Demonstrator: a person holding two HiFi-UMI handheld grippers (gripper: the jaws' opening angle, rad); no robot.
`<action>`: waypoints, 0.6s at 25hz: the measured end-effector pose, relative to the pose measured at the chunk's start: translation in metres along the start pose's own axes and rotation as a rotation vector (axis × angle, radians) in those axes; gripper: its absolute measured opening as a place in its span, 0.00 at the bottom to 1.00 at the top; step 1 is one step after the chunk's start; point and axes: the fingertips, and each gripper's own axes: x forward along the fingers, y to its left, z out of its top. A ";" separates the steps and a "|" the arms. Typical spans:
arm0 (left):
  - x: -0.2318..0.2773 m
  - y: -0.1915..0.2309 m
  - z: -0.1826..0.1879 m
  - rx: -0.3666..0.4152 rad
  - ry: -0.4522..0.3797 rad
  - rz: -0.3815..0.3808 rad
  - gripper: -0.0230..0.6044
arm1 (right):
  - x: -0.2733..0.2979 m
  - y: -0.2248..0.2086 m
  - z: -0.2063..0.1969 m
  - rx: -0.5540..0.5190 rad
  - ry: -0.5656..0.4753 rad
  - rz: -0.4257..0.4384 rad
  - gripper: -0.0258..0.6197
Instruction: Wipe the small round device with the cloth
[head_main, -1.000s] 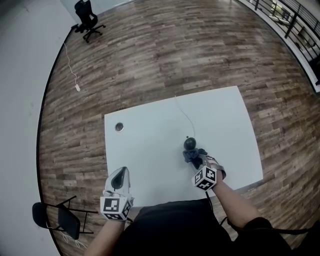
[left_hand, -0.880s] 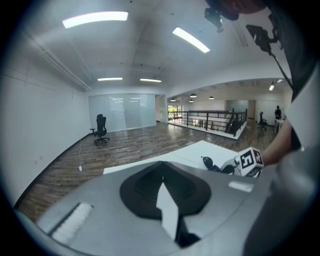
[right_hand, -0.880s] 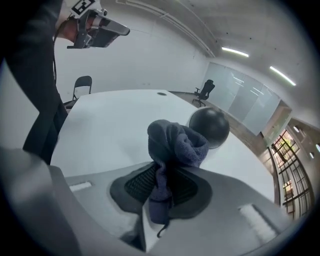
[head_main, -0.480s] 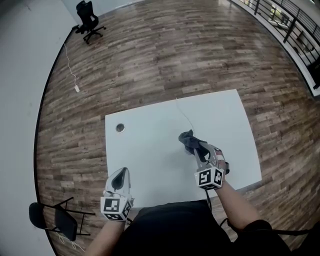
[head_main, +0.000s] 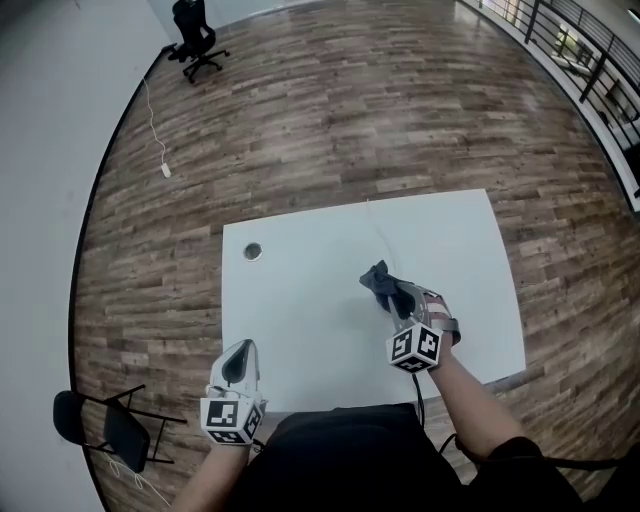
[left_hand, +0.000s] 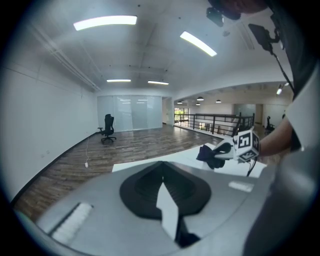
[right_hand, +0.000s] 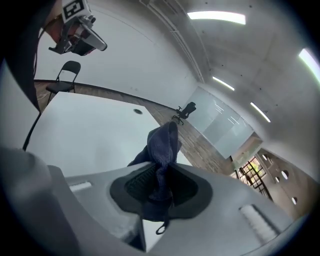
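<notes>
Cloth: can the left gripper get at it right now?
Probably yes: only bare table lies between the left gripper and the cloth, held by the right gripper. The left jaws are together and would need opening.

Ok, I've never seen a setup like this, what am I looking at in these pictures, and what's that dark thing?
No robot: a person holds a two-jaw gripper in each hand. One picture comes from a camera on their head, looking down; the other two cameras ride on the grippers, looking along the jaws. The white table has a thin cable and a small round hole. The right gripper is clamped on a dark blue cloth, held off the table. The left gripper is shut and empty near the table's front edge. I can't pick out the round device.
</notes>
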 end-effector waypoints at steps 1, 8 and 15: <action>-0.001 0.000 0.000 -0.001 0.000 0.004 0.05 | 0.000 0.002 0.002 -0.017 -0.004 0.005 0.16; -0.008 0.004 -0.002 -0.009 0.001 0.021 0.05 | 0.002 0.016 0.014 -0.090 -0.028 0.051 0.16; -0.014 0.008 -0.005 -0.010 0.001 0.037 0.05 | 0.001 0.034 0.023 -0.206 -0.045 0.067 0.16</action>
